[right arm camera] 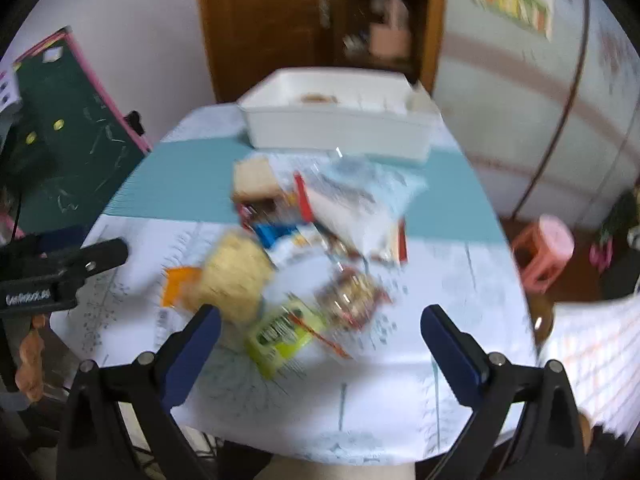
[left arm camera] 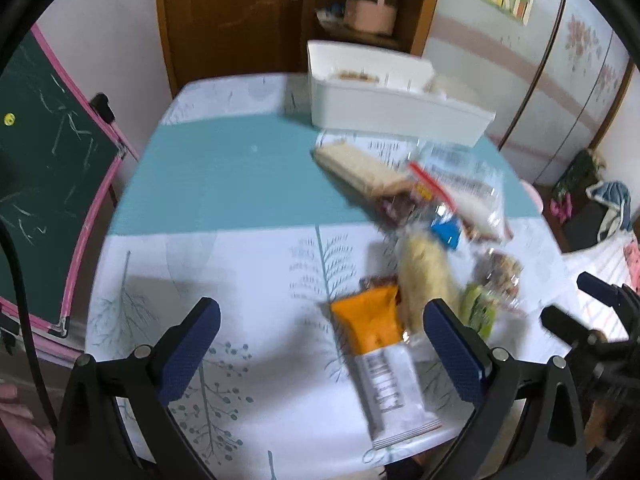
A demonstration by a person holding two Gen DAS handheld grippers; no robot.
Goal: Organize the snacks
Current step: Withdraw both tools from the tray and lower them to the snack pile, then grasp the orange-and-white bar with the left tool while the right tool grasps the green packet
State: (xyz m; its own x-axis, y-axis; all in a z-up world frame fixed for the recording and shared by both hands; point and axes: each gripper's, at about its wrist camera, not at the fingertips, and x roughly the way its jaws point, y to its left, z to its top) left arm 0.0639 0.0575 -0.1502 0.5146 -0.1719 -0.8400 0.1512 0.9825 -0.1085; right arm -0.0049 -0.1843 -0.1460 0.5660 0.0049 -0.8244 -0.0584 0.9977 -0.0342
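Hovering over the table [left arm camera: 224, 168], I hold my left gripper [left arm camera: 322, 344] and right gripper [right arm camera: 320, 344] spread apart and empty. Most snacks [right arm camera: 304, 248] lie heaped near me; the white bin [right arm camera: 340, 128] beyond holds almost nothing, so sorting has barely begun.

The bin [left arm camera: 384, 116] looks like smooth white plastic. The packets [left arm camera: 460, 192] are wrapped in glossy film. The door [left arm camera: 224, 12] appears wooden.

A green chalkboard [left arm camera: 44, 168] in a pink frame is seen at the left, beside a white wall. Behind the tabletop [left arm camera: 224, 184], a brown wooden door [left arm camera: 228, 12] and shelf unit [left arm camera: 368, 0] are shown; a pink stool [right arm camera: 544, 252] is set on the floor.
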